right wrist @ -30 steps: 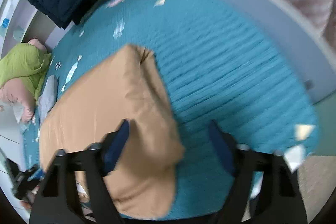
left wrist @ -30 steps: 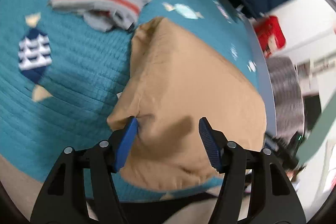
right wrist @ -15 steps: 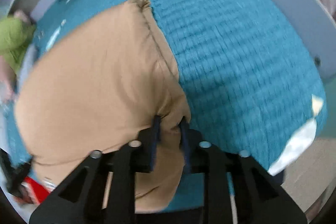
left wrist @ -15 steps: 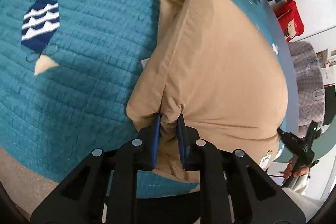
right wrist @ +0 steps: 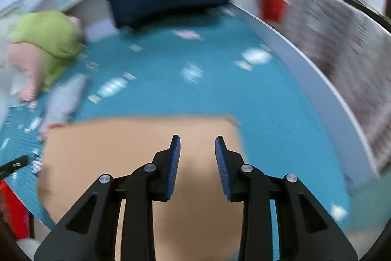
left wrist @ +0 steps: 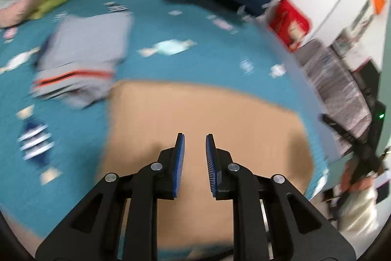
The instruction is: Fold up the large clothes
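The left gripper [left wrist: 194, 138] and right gripper [right wrist: 197, 140] had just been closing on the tan cloth [left wrist: 220, 111], but blur hid whether they pinched it. A weak hold could let it slip and flop crooked onto the blue bed cover [left wrist: 185, 70].

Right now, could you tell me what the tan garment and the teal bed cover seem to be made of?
The tan garment looks like a plain matte woven cloth, perhaps cotton: flat, no sheen, lying smooth; blur hides the weave. The teal bed cover appears to be quilted fabric with small printed or sewn motifs, also matte; its stitch lines are smeared by motion here.
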